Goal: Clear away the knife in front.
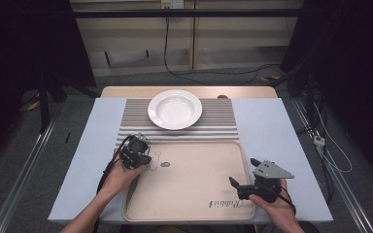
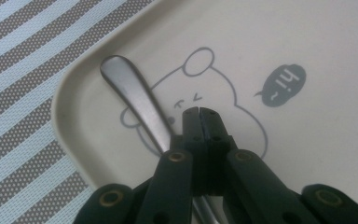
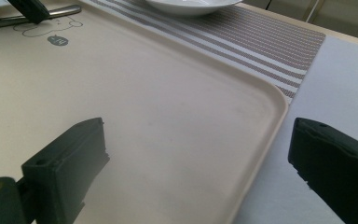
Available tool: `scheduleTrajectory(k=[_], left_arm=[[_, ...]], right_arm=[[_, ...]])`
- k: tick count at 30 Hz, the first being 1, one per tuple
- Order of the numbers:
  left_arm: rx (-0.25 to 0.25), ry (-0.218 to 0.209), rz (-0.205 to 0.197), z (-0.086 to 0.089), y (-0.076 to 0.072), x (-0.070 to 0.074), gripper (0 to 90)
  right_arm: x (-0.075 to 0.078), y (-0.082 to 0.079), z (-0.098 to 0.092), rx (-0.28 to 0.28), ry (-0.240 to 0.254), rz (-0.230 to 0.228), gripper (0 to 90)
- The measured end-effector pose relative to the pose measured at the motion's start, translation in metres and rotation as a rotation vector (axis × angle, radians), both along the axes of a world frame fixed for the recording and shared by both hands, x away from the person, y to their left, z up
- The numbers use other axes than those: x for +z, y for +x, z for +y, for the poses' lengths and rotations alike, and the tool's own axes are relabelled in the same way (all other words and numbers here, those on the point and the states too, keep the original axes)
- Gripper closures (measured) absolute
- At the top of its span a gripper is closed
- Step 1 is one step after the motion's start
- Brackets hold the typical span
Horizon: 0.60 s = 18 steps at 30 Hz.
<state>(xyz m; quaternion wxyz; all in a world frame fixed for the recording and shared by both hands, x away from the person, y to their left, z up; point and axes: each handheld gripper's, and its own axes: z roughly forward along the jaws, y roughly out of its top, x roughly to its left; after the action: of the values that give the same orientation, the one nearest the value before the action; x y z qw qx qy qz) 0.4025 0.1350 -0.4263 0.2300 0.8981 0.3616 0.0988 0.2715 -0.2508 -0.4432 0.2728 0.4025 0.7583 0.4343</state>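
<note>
The spoon [image 2: 135,102] is the whole story here: a metal one lying in the tray [image 1: 194,204] up at the tray's 10 o'clock corner, right over the little cartoon bear print [image 2: 200,93].

Starting nearest me: the right gripper [image 1: 243,182] sits low at about 4 o'clock on the tray, jaws spread wide with nothing between them, basically straddling the tray's right rim. It looks parked.

Further in, the left gripper [image 2: 199,112] is down at the spoon. Its jaws look pressed together, and the handle runs in underneath them, but honestly I can't tell if the pads are actually pinching the handle or just closed beside it.

If the plan is to lift the spoon over to the white bowl [image 1: 175,109] at 12 o'clock on the striped mat [image 1: 131,121], I'd check the grip first. A thin, slick handle like that could swivel or slide out, so bite square across it and lift slowly, keeping it level.

View differences: the left gripper view gives the handle and the bear up close, which the high view hides under the hand. The right gripper view catches the spoon from the side, lying flat on the tray. The high view is what shows the bowl sitting well apart from the spoon, just past the tray's far edge.
</note>
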Motion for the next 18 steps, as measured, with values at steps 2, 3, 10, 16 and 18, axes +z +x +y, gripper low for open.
scheduleTrajectory(k=[2, 3, 10, 16, 18], left_arm=[[0.005, 0.001, 0.001, 0.0027, 0.0003, 0.0001, 90.0], [0.008, 0.002, 0.002, 0.0038, 0.0005, 0.0001, 90.0], [0.032, 0.005, 0.002, 0.0076, 0.0028, 0.0003, 90.0], [0.03, 0.018, 0.003, 0.0076, 0.002, 0.0008, 90.0], [0.024, 0.037, -0.003, 0.0062, 0.001, 0.0013, 90.0]], right_arm=[[0.0, 0.0, 0.0, 0.0, 0.001, 0.0, 4.6], [0.0, -0.0001, 0.0, 0.0, 0.001, 0.0, 4.6], [-0.0002, 0.0004, -0.0001, -0.003, 0.002, 0.003, 4.6], [0.0, 0.0002, -0.0005, -0.002, 0.003, 0.001, 4.6], [-0.0001, 0.0002, -0.0005, -0.002, 0.003, 0.001, 4.6]])
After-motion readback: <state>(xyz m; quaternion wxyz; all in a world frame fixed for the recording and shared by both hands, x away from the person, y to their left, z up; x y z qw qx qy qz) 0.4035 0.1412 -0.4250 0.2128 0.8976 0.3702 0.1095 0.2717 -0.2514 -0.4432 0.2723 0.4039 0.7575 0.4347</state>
